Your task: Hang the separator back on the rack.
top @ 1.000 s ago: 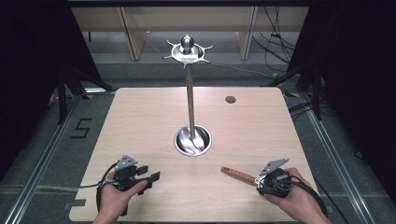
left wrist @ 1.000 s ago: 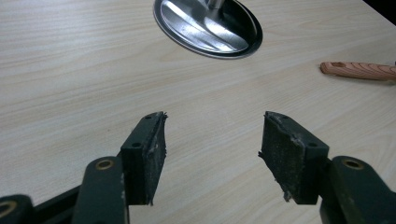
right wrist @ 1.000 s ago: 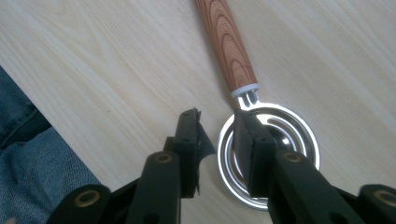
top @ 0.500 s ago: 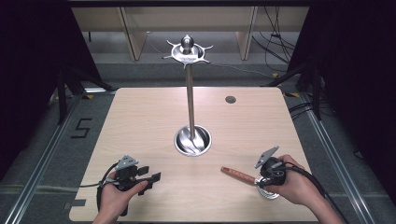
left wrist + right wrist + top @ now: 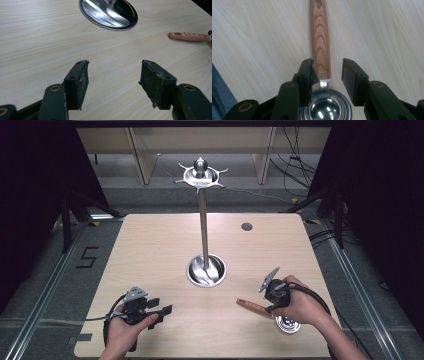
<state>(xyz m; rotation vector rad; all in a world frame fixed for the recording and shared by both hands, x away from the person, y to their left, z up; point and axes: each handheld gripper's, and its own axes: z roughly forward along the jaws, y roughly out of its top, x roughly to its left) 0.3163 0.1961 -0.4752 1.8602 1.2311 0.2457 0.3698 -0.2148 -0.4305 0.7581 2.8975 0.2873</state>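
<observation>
A utensil lies flat at the table's front right, with a wooden handle (image 5: 252, 305) (image 5: 320, 37) (image 5: 190, 37) and a round metal head (image 5: 288, 324) (image 5: 328, 107). My right gripper (image 5: 271, 305) (image 5: 328, 70) points down over its neck. Its jaws have just been opening and stand open, one on each side of the handle's near end; the left pad is close against the wood, the right pad clear of it. At the front left, my left gripper (image 5: 161, 309) (image 5: 113, 75) rests low over the table, open, with bare wood between its pads.
A tall metal stand rises from the middle of the table (image 5: 150, 250), with a round base (image 5: 206, 271) (image 5: 107, 12), a thin pole (image 5: 203, 227) and a hooked crown (image 5: 200, 172). A small dark disc (image 5: 246, 226) sits at the back right.
My right hand has shifted left and a little away from the front edge, uncovering the utensil's metal head. The utensil and my left hand have stayed put.
</observation>
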